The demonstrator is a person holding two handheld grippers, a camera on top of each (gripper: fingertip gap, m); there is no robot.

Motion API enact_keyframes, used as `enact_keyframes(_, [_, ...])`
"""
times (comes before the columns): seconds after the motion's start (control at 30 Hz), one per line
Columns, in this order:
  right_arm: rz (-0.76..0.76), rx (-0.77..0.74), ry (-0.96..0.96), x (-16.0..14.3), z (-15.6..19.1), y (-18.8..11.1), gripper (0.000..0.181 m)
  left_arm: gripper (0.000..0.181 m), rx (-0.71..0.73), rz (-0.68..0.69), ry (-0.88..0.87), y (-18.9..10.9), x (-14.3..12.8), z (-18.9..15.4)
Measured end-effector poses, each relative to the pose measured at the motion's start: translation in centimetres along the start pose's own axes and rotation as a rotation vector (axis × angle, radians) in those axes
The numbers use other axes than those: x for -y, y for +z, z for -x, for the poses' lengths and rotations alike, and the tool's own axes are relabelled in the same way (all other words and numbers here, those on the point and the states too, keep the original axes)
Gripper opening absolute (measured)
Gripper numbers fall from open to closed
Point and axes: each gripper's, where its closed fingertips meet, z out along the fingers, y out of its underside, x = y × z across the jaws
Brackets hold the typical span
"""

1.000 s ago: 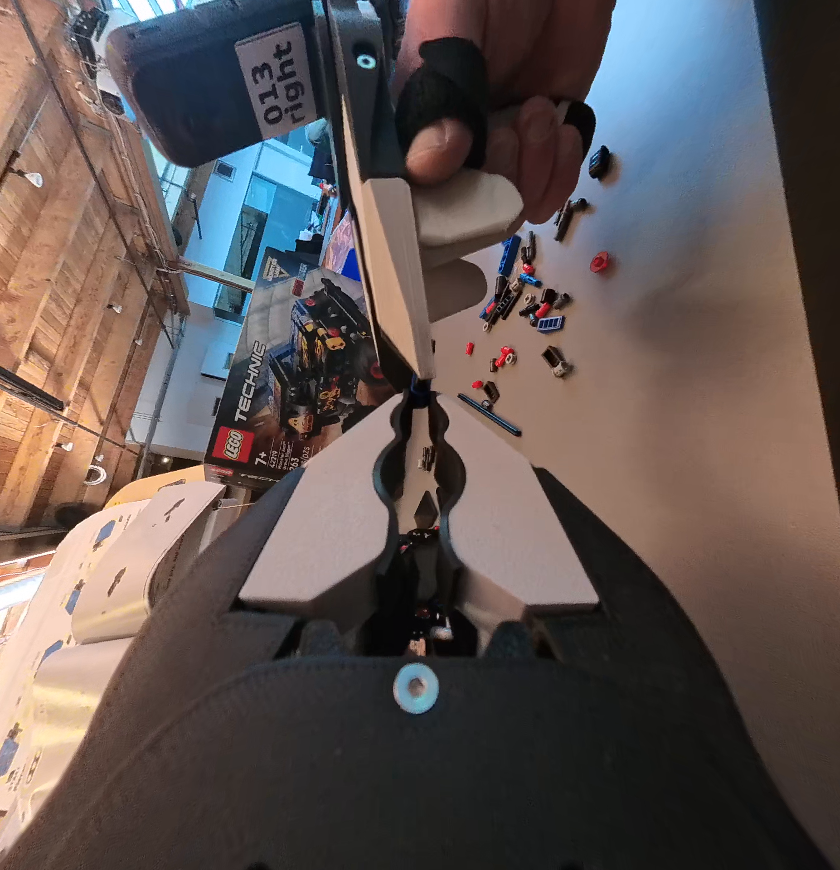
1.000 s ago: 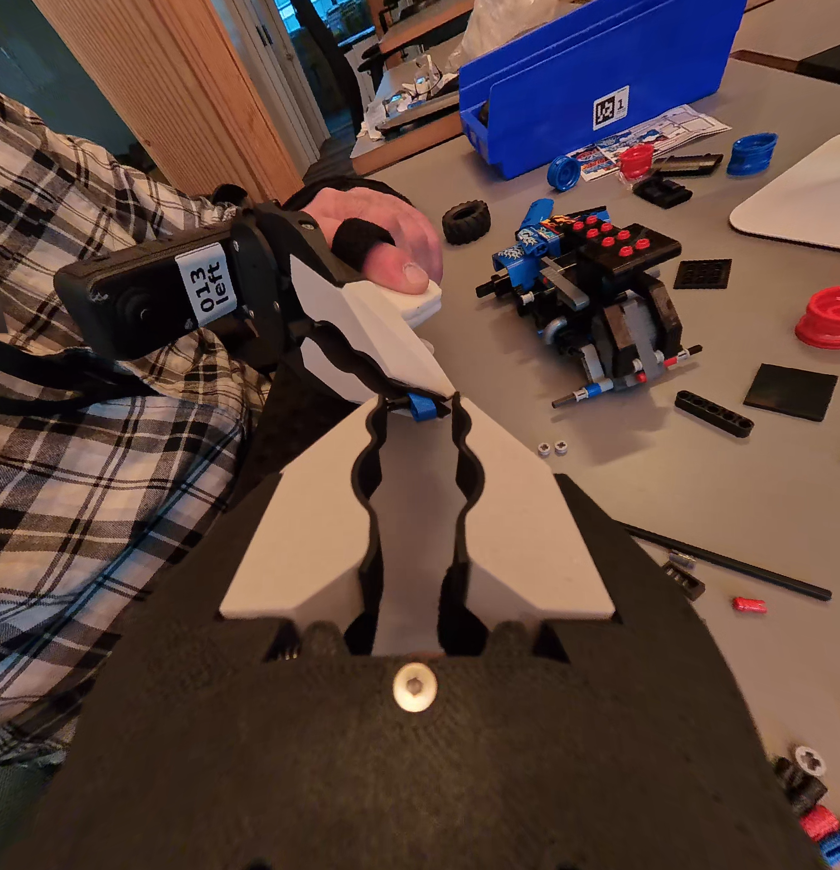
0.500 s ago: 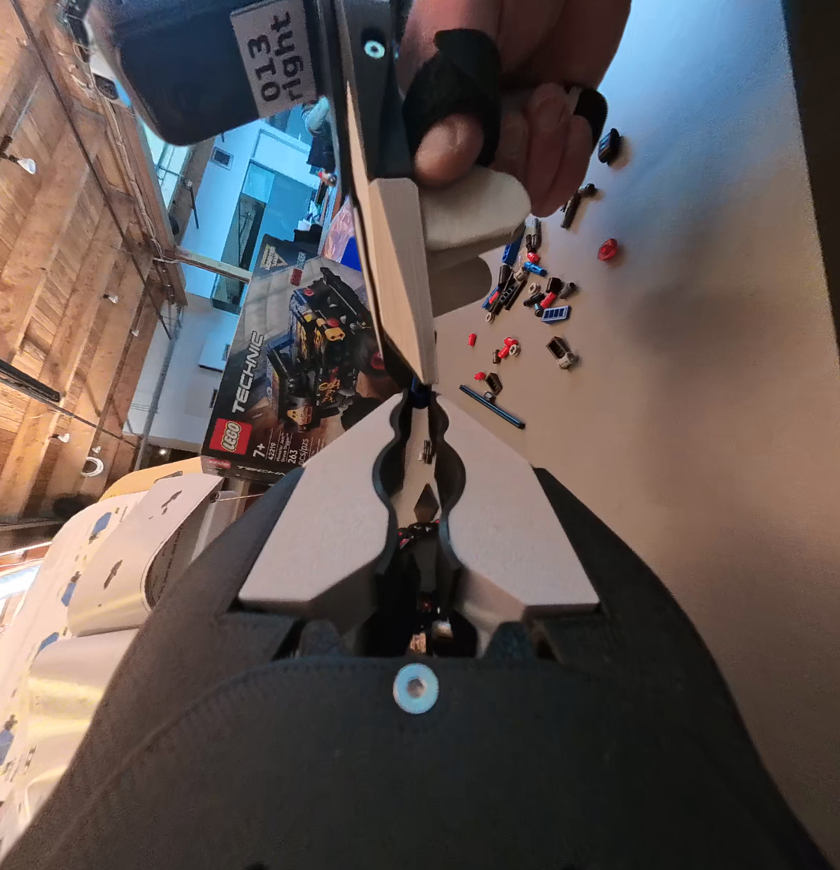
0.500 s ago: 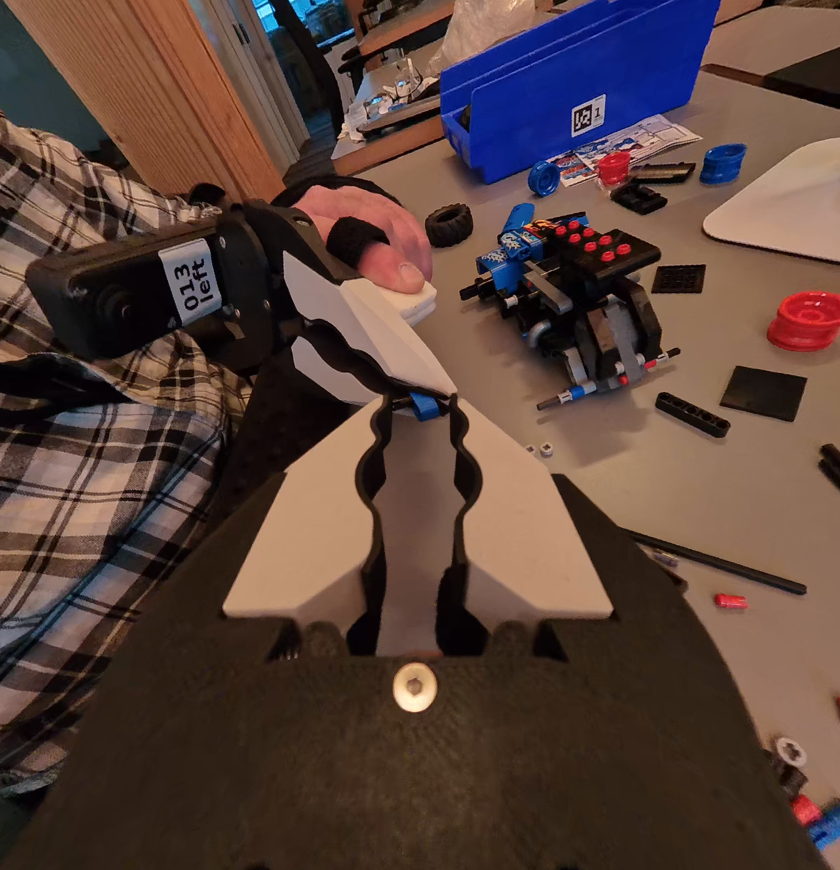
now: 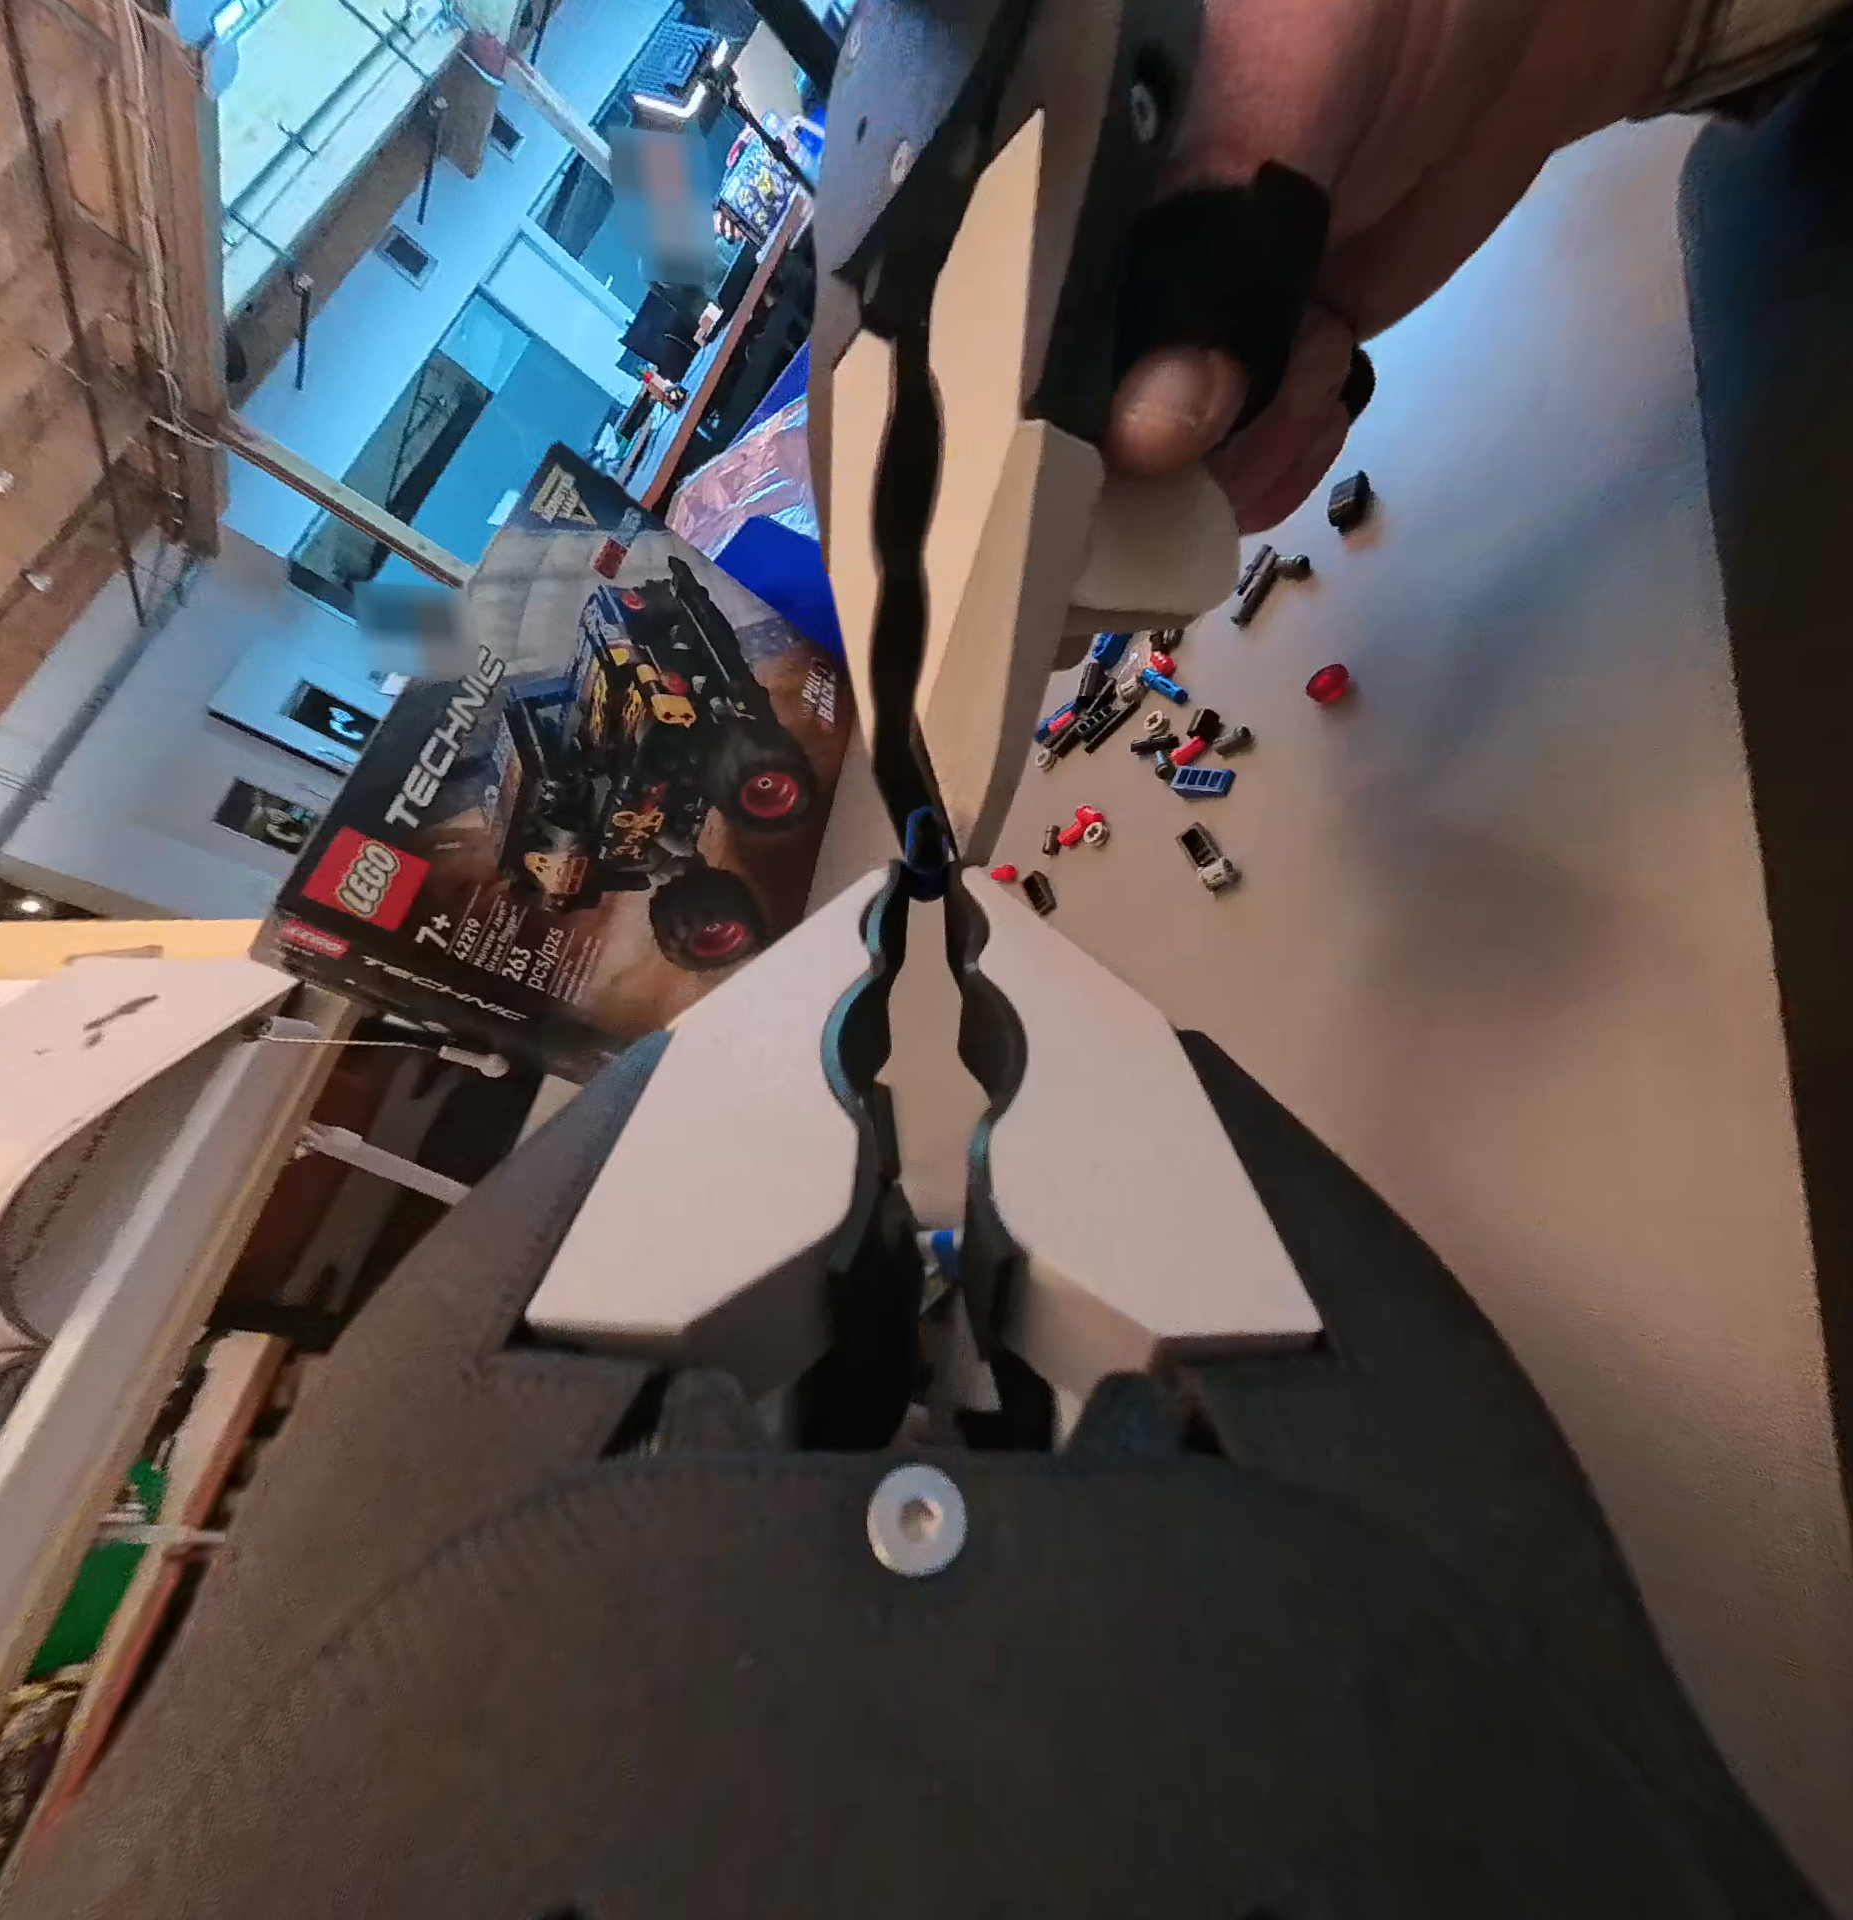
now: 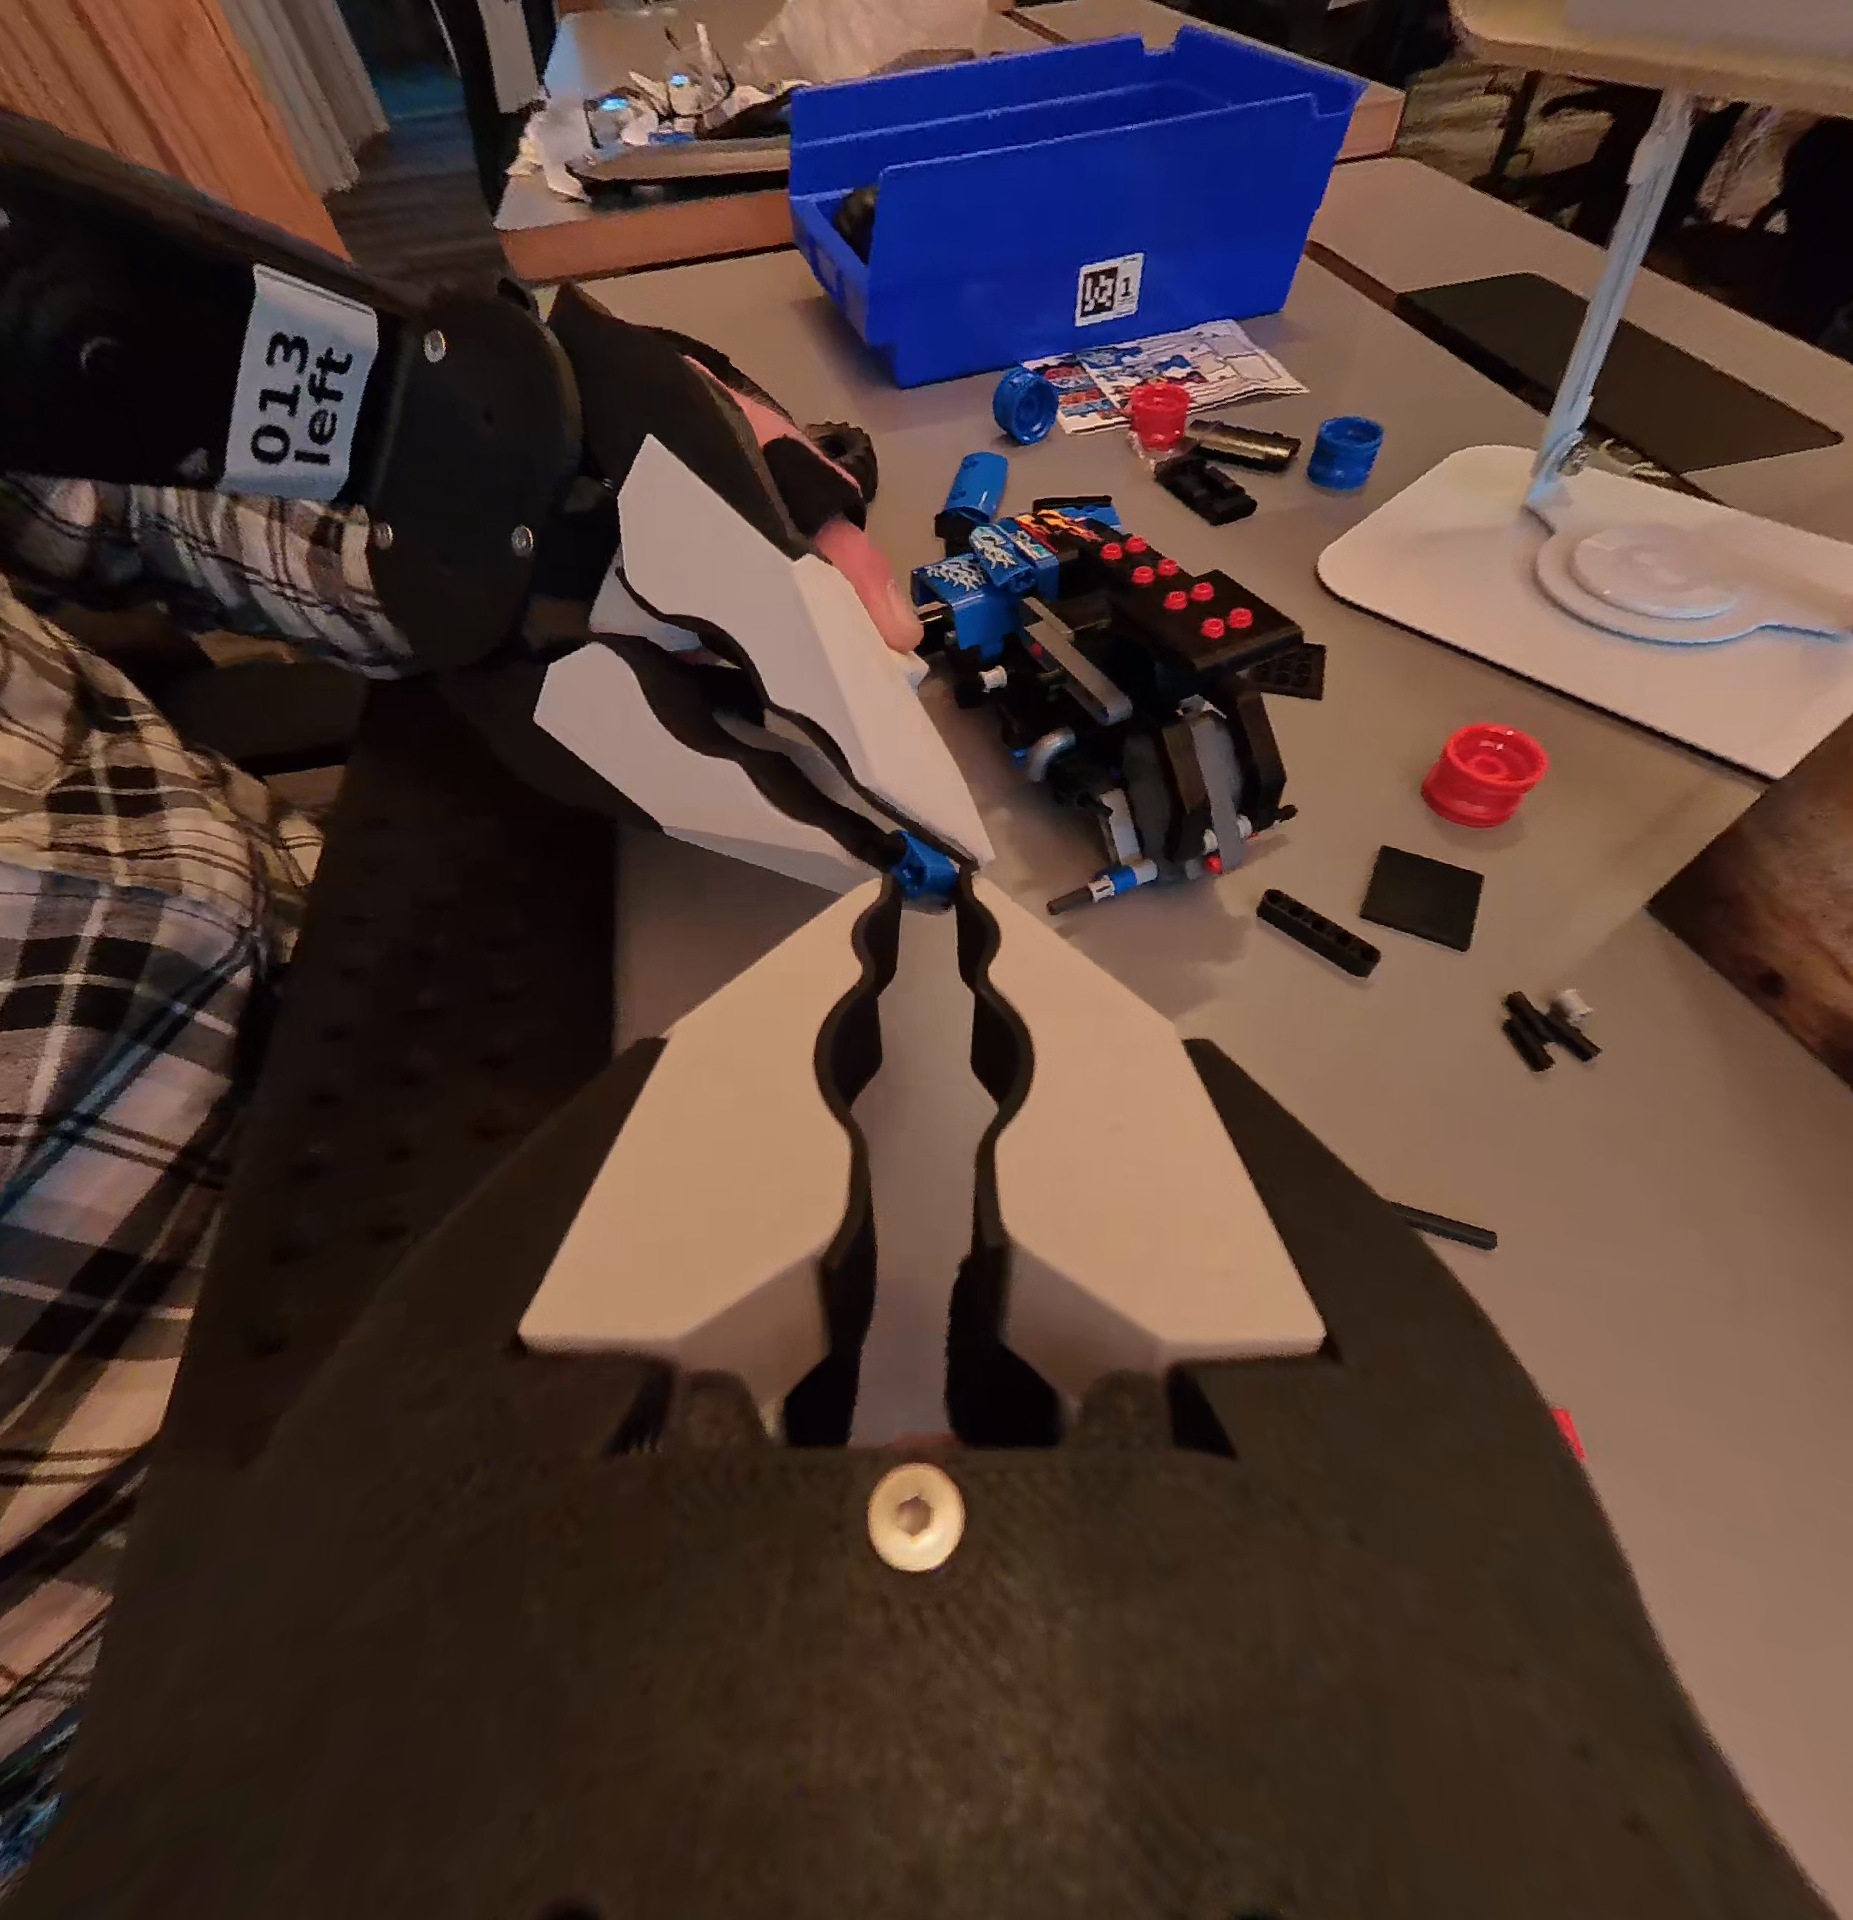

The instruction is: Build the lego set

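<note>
My left gripper (image 5: 922, 896) and my right gripper (image 6: 924, 902) meet tip to tip above the table. Both are shut on one small blue Lego piece (image 6: 920, 871), which also shows in the left wrist view (image 5: 920, 847). In the left wrist view the right gripper (image 5: 937, 821) comes down from the top, held by a hand. In the right wrist view the left gripper (image 6: 930, 847) comes in from the left. The partly built black and blue truck model (image 6: 1109, 707) lies on the grey table just beyond the tips.
A blue bin (image 6: 1057, 197), a leaflet (image 6: 1171, 374), blue and red wheel hubs (image 6: 1483, 774), a black beam (image 6: 1317, 932) and a black plate (image 6: 1421, 896) lie around the model. A white lamp base (image 6: 1587, 613) stands right. The set's box (image 5: 589, 790) and loose small parts (image 5: 1140, 727) sit farther off.
Both grippers have turned and shifted while staying tip to tip on the blue piece. The right gripper's jaws now show edge-on in the left view. The truck model sits closer behind the tips.
</note>
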Motion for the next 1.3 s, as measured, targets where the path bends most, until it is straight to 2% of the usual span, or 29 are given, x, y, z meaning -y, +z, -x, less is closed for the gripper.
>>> enact_keyframes(0.4, [0.007,-0.115,-0.091,0.0,-0.6,0.4,0.006,0.005,-0.037,-0.005,-0.102,0.7,0.1,0.3])
enact_keyframes(0.7, [-0.010,-0.115,-0.082,-0.2,-1.0,0.3,0.006,0.009,-0.052,0.007,-0.151,1.0,-0.5,0.4])
enact_keyframes(1.0, [-0.010,-0.034,0.007,-1.0,-0.5,0.3,0.006,0.005,-0.065,0.014,-0.046,1.0,-0.3,-0.5])
enact_keyframes(1.3, [0.013,-0.051,0.020,-1.8,-1.1,0.1,0.008,0.004,-0.135,0.044,-0.149,1.3,-1.1,-1.3])
